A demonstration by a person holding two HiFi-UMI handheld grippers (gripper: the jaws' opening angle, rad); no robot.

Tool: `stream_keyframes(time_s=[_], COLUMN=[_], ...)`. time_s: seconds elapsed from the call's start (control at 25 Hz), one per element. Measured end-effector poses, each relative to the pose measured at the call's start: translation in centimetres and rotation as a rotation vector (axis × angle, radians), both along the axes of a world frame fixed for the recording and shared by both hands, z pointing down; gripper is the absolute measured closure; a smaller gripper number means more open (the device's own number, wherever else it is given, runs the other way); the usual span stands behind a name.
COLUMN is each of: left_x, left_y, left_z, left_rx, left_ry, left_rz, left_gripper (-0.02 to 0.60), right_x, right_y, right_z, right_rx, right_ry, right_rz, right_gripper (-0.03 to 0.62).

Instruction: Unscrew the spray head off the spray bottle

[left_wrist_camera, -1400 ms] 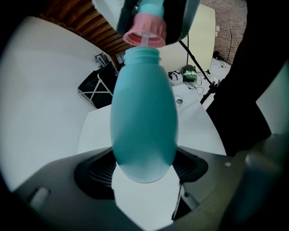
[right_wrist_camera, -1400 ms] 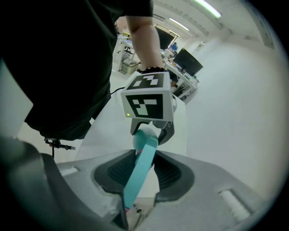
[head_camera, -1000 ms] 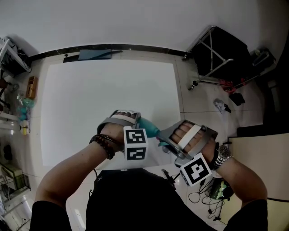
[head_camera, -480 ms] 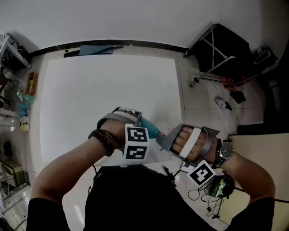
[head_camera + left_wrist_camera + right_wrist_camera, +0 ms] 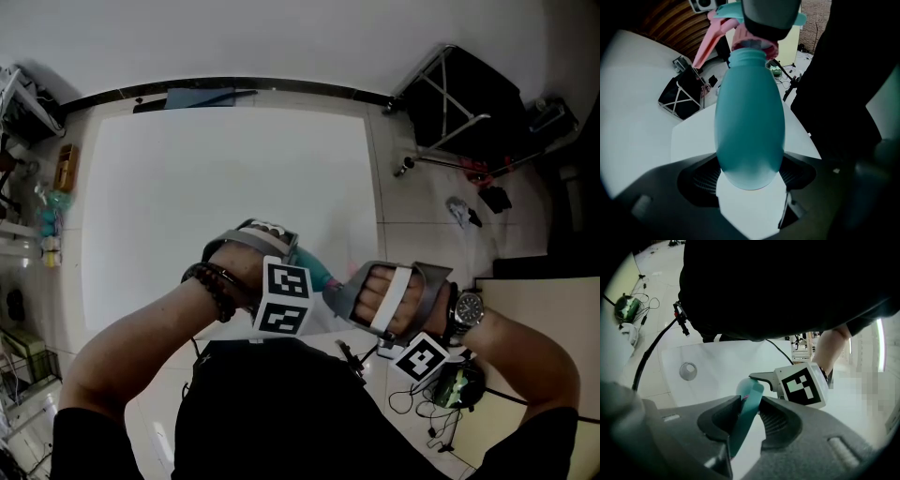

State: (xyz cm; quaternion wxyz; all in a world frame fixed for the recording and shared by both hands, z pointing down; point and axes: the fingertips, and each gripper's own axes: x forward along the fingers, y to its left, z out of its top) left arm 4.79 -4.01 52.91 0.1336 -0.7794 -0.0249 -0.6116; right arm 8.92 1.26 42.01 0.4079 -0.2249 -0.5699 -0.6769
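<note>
A teal spray bottle (image 5: 749, 117) lies lengthwise between my left gripper's (image 5: 750, 180) jaws, which press on its rounded body near the base. At the bottle's neck sits the spray head (image 5: 754, 18), with a pink trigger (image 5: 708, 43) sticking out to the left. The flat teal top of that head (image 5: 746, 411) is clamped between my right gripper's (image 5: 749, 416) ribbed pads. In the head view both hands meet over the table's near edge; only a bit of the bottle (image 5: 316, 272) shows between them.
The white table (image 5: 187, 178) stretches away behind the hands. A black folding frame (image 5: 459, 98) stands on the tiled floor at the right. Cables and a green object (image 5: 452, 389) lie by my right wrist. Clutter lines the left edge (image 5: 47, 216).
My right hand has rolled at the wrist, still holding the spray head, and its marker cube has swung lower and to the right. The left hand and bottle have stayed almost still.
</note>
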Motion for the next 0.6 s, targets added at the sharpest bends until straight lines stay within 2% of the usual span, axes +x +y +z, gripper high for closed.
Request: stream_keyframes(time_s=[0.36,0.6], left_x=[0.61,0.72], left_y=[0.28,-0.12], left_z=[-0.47,-0.69], left_rx=[0.036,0.059], left_ry=[0.010,0.005], left_rz=[0.046,0.025], left_gripper=[0.170,0.172], right_x=[0.30,0.34], right_y=[0.33,0.02], right_z=[0.00,-0.18], right_rx=[-0.012,-0.046], right_ry=[-0.001,-0.016], right_rz=[-0.007,0.061], right_gripper=[0.477,0.477])
